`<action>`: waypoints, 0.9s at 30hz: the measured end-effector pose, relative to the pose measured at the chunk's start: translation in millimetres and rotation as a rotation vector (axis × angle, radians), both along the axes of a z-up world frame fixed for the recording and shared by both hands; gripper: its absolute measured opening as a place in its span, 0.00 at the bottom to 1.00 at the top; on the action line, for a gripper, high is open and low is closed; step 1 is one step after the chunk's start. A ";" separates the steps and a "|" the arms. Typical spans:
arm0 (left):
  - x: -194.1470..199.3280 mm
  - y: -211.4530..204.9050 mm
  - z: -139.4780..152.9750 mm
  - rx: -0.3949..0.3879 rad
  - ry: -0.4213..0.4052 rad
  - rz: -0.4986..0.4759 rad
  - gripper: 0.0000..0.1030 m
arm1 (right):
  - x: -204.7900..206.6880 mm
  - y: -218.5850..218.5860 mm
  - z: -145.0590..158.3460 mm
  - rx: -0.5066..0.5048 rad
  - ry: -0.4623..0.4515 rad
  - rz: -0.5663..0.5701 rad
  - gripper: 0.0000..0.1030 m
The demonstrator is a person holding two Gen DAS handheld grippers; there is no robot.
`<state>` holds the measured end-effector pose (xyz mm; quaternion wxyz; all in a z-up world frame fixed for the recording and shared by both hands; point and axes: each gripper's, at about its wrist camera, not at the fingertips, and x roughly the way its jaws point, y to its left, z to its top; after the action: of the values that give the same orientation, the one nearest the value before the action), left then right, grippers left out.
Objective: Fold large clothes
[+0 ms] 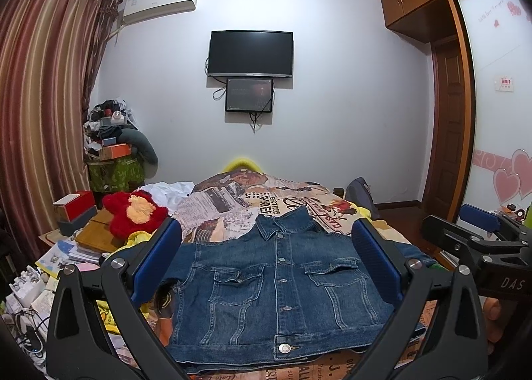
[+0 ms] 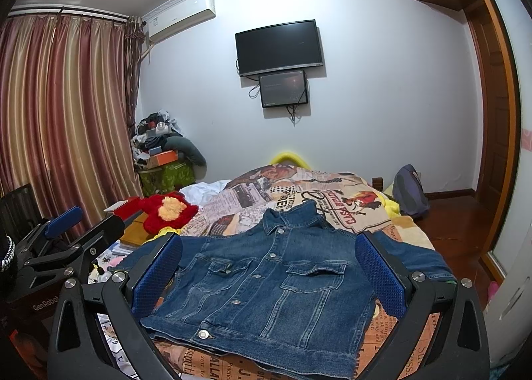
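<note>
A blue denim jacket [image 1: 279, 283] lies front up on the bed, buttoned, collar pointing away, sleeves tucked under or hanging off the sides. It also shows in the right wrist view [image 2: 266, 283]. My left gripper [image 1: 266, 247] is open and empty, held above the jacket's near hem with its blue pads spread wide. My right gripper [image 2: 269, 257] is open and empty too, above the hem a little to the right. The right gripper appears in the left wrist view [image 1: 478, 230], and the left gripper in the right wrist view [image 2: 66, 223].
The bed has a newspaper-print cover [image 1: 232, 200]. A red plush toy [image 1: 136, 213] and white cloth lie at the left. Books, boxes and clutter [image 1: 66, 247] crowd the left side. A backpack [image 2: 410, 190] stands on the floor beside the wardrobe at the right.
</note>
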<state>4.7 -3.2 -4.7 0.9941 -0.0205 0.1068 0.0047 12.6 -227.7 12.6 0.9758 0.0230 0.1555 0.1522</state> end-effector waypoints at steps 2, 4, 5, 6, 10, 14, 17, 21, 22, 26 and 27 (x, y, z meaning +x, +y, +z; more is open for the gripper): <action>-0.8 0.4 0.6 0.000 -0.001 0.001 1.00 | 0.1 0.0 -0.1 -0.001 0.000 -0.001 1.00; -0.7 0.2 0.5 0.000 -0.001 0.000 1.00 | 0.3 -0.2 -0.1 0.000 0.000 0.000 1.00; -0.4 0.5 0.4 -0.001 -0.001 -0.001 1.00 | 0.5 -0.2 0.0 0.000 0.000 -0.001 1.00; -0.1 0.5 0.6 0.000 -0.001 0.000 1.00 | 0.5 -0.2 0.0 0.000 0.001 -0.001 1.00; -0.3 1.4 0.4 0.001 0.001 0.000 1.00 | 0.2 -0.3 0.0 0.002 0.001 -0.001 1.00; -0.2 1.7 0.7 -0.002 0.001 0.000 1.00 | 0.5 -0.1 0.2 -0.001 0.000 0.000 1.00; 0.3 1.8 0.1 0.001 0.003 0.002 1.00 | 0.7 -0.4 0.1 0.001 0.001 0.000 1.00; 0.9 2.5 -0.4 0.000 0.002 0.003 1.00 | 0.9 -0.4 0.3 0.002 0.002 0.001 1.00; 0.9 2.4 -0.2 0.000 0.003 0.003 1.00 | 0.9 -0.3 0.3 0.001 0.001 0.000 1.00; 1.8 3.6 -1.9 0.000 0.005 0.002 1.00 | 1.1 -0.6 0.0 0.002 0.002 0.001 1.00; 2.0 4.0 -2.9 0.001 0.006 0.001 1.00 | 1.2 -0.5 0.0 0.003 0.003 0.001 1.00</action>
<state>6.7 0.8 -7.6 0.9937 -0.0201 0.1100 0.0052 13.8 -228.2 12.6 0.9754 0.0245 0.1568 0.1528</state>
